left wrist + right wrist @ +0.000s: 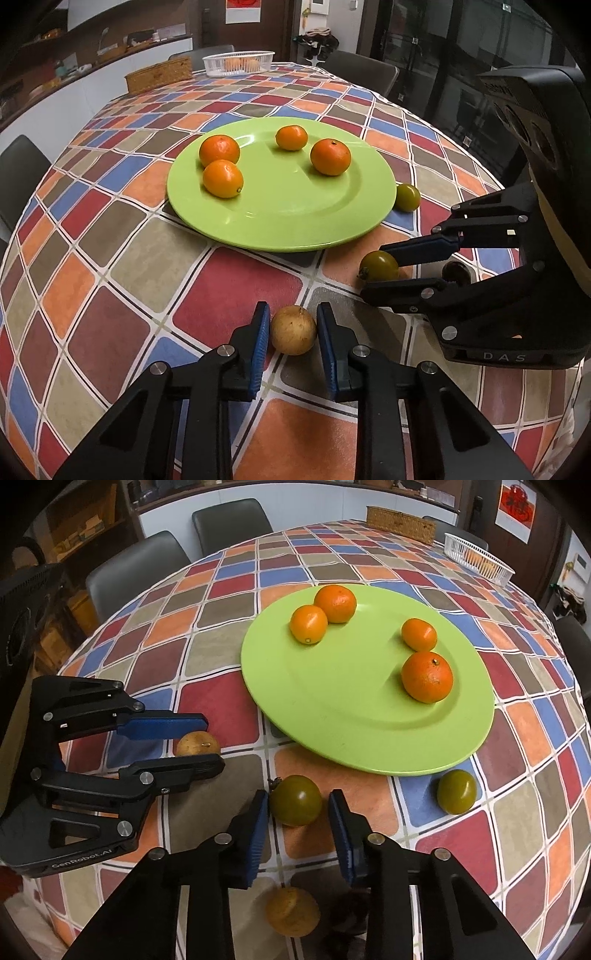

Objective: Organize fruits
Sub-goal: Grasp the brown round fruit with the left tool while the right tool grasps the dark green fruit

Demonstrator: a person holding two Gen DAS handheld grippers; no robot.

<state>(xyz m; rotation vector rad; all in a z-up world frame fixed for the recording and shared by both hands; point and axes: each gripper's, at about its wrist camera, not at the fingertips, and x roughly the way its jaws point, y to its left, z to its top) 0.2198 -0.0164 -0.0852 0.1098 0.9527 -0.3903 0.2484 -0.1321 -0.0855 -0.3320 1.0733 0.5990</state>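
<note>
A: What covers the counter (92, 280)?
B: A checked cloth of red, blue, orange and olive squares.
A: What lies directly on it?
B: A green plate (280, 221), centre; two green fruits (295, 800) (456, 792) and a tan fruit (294, 330) at its near rim; a wicker box (159, 75) and white basket (238, 62), far edge.

The table (110, 236) wears a cloth of tilted squares in red, blue, orange, olive-grey and maroon, split by white lines. The plate (295, 221) is plain lime green, and its four citrus fruits (330, 157) are bright orange. Two tomatoes (295, 799) are dark olive green. The round fruit (294, 329) is speckled tan. Both tools are black with blue pads (260, 350).
</note>
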